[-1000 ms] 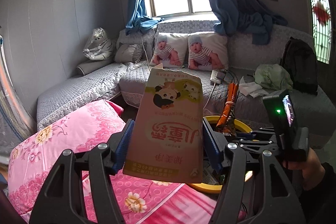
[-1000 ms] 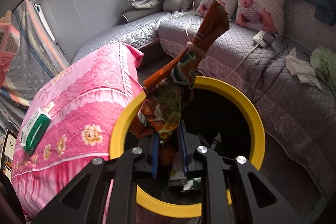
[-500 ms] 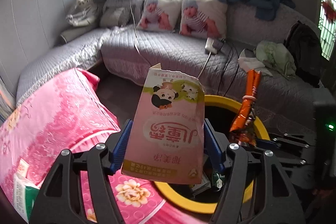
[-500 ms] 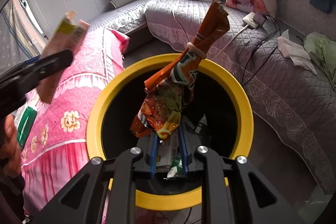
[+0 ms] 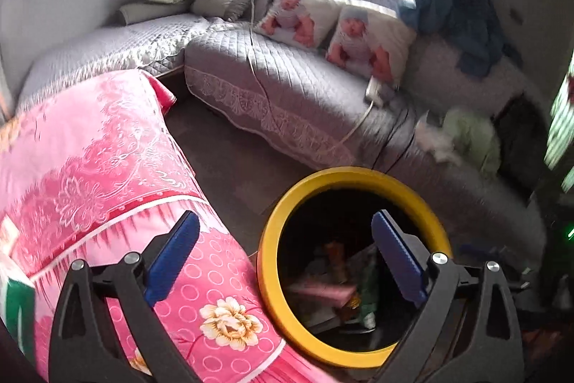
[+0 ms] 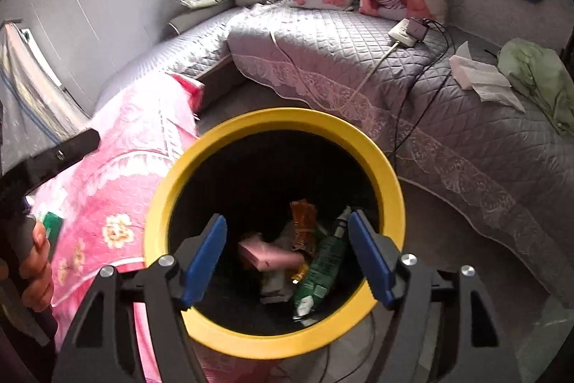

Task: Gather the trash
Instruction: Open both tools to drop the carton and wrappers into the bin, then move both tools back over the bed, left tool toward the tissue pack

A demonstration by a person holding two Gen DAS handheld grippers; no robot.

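Observation:
A black bin with a yellow rim [image 5: 267,261] [image 6: 387,174] stands on the floor beside a pink flowered quilt. Inside it lie a pink carton [image 6: 269,255] [image 5: 323,291], an orange snack wrapper [image 6: 303,221] and a green wrapper [image 6: 319,271]. My left gripper [image 5: 285,241] hangs over the bin's left rim, its jaws opening wide with nothing between them. My right gripper [image 6: 287,239] hovers above the bin's mouth, jaws opening and empty. A green-and-white packet [image 5: 16,306] [image 6: 52,225] lies on the quilt at the left edge.
The pink quilt [image 5: 89,167] fills the left side. A grey quilted sofa [image 6: 358,60] wraps the back and right, with two baby-print cushions, a power strip with cables, white tissues [image 6: 480,78] and a green cloth [image 6: 538,78]. A hand [image 6: 34,261] holds the left gripper's handle.
Both grippers have opened. The pink carton left the left gripper and the orange wrapper left the right one; both now lie in the bin. The left gripper moved down toward the bin.

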